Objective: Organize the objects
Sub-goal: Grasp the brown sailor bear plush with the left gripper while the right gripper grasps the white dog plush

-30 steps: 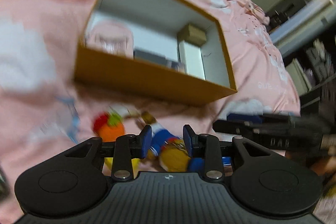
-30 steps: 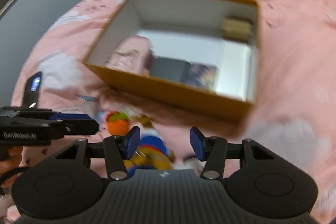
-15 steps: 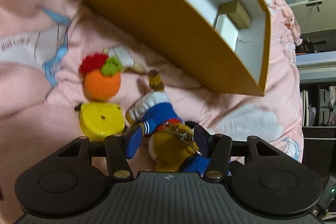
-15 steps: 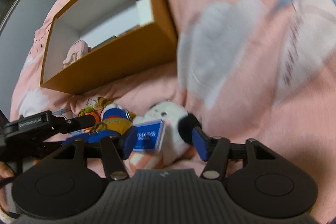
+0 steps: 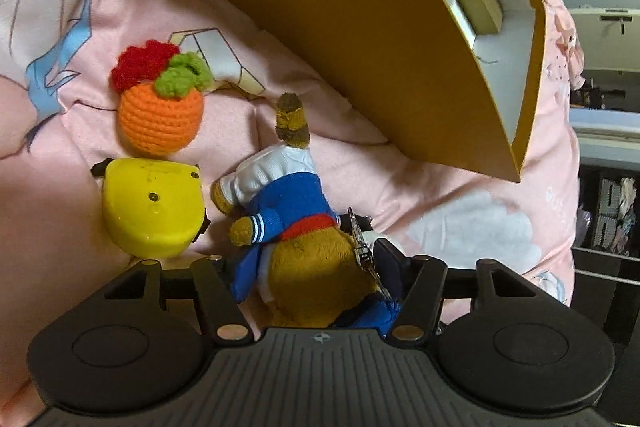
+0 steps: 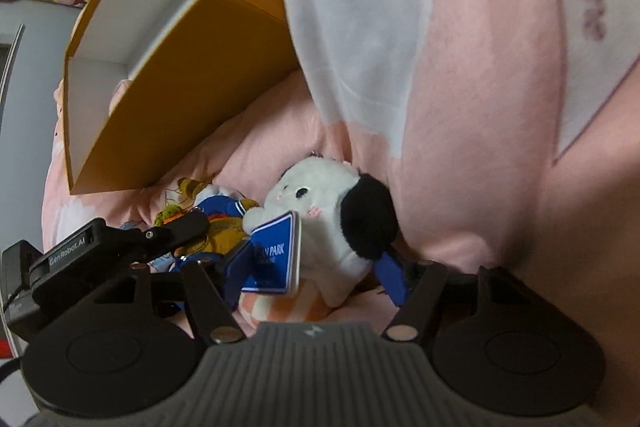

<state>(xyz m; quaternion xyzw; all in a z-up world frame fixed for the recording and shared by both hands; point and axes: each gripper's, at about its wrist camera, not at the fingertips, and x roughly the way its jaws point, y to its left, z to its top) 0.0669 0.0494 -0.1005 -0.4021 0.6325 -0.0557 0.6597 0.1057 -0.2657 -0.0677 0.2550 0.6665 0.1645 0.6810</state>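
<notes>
My left gripper sits low over the pink blanket. Its jaws are opening, and the brown bear in the blue sailor top lies right between them, head toward me. I cannot tell if the pads touch the bear. Just left of the bear is a yellow toy, and past that an orange knitted ball with red and green on top. The big brown box stands past the bear, very near its foot. A small gold box lies inside it.

My right gripper is low too. Its jaws are opening, with the white plush with a black ear between them. The plush holds a little blue sign. The pads look close to it, but not squeezing. The bear lies left of the plush, under my other gripper. The box is up on the left.
</notes>
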